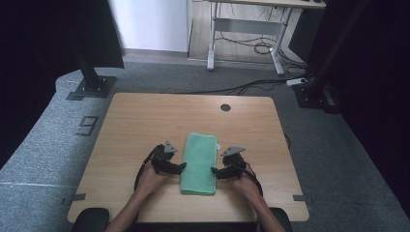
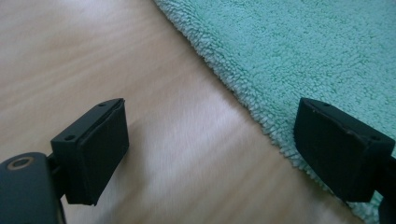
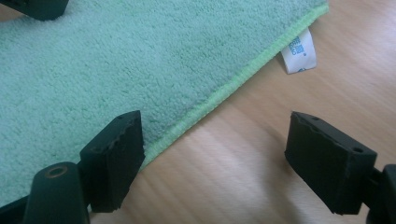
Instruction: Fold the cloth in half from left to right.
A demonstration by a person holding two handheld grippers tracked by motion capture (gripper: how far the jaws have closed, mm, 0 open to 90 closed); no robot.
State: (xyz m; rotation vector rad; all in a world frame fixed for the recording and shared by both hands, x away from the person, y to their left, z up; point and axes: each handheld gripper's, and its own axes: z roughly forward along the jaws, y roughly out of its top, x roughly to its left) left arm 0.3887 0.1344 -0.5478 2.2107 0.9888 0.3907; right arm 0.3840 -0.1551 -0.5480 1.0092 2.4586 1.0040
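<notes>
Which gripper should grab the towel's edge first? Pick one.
Roughly even, slightly the right. The right gripper stands open, straddling the towel's stitched edge near the label. The left gripper is open too, one jaw over the fluffy edge.

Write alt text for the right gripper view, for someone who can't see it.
A folded green towel lies on a wooden table, its stitched edge running diagonally between the right gripper's two open black jaws. One jaw is over the towel, the other over bare wood. A small white care tag sticks out near the towel's corner.
</notes>
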